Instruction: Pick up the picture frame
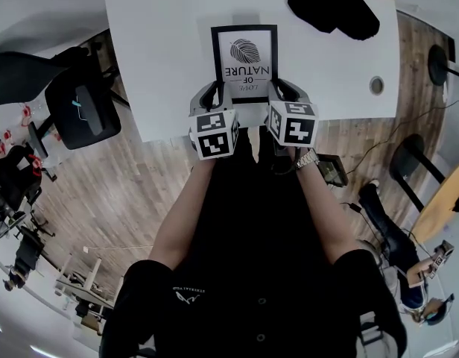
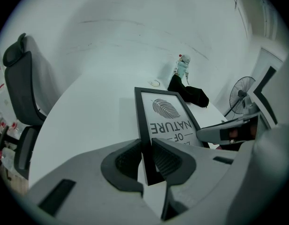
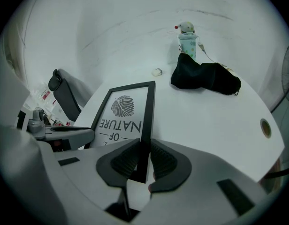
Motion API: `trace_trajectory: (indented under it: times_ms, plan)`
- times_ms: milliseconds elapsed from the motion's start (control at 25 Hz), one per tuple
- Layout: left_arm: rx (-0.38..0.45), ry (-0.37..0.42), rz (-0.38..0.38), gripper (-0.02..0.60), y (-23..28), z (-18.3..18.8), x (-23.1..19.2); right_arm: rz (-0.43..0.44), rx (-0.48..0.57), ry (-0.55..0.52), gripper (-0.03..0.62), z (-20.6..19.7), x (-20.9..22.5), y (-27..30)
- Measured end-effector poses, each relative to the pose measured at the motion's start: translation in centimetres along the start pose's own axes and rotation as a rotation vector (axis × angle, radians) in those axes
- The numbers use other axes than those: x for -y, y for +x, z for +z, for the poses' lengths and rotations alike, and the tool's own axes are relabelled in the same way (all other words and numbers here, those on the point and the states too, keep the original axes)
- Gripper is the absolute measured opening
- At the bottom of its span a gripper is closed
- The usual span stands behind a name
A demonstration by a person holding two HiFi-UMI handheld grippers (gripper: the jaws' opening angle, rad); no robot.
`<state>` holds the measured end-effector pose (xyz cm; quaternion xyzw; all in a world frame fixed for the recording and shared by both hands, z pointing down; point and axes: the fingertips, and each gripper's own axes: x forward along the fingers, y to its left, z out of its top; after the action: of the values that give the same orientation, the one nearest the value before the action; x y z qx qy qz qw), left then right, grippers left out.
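Observation:
A black picture frame [image 1: 244, 60] with a leaf print and the words "LOVE OF NATURE" hangs above the white table [image 1: 162, 58], its near edge toward me. My left gripper [image 1: 213, 94] is shut on the frame's left rail [image 2: 143, 139]. On the opposite rail [image 3: 145, 135] my right gripper [image 1: 277, 92] is shut as well. In the left gripper view the gripper [image 2: 146, 154] clamps the rail between both pads, and the right gripper [image 3: 143, 158] does the same in its own view. The frame's near end is hidden behind the jaws.
A black cloth bundle [image 1: 332, 6] lies at the table's far right, with a small bottle [image 3: 188, 41] behind it and a small white object [image 3: 156, 71] nearby. A round cable hole [image 1: 376, 85] is in the table's right edge. Office chairs [image 1: 77, 103] stand left; a fan [image 2: 241, 97] stands right.

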<state>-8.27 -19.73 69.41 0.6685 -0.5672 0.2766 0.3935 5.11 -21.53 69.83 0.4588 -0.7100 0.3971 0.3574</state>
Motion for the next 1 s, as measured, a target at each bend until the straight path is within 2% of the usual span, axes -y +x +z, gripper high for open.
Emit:
trace_trajectory:
  times_ms: [400, 1000]
  plan:
    - [0.136, 0.008, 0.02, 0.074, -4.6, 2.0, -0.5, 0.003, 0.103, -0.06, 0.067, 1.9, -2.8, -3.7]
    - [0.36, 0.044, 0.032, 0.074, -11.6, 8.7, -0.1, -0.026, 0.33, -0.139, 0.066, 8.0, -6.0, -11.0]
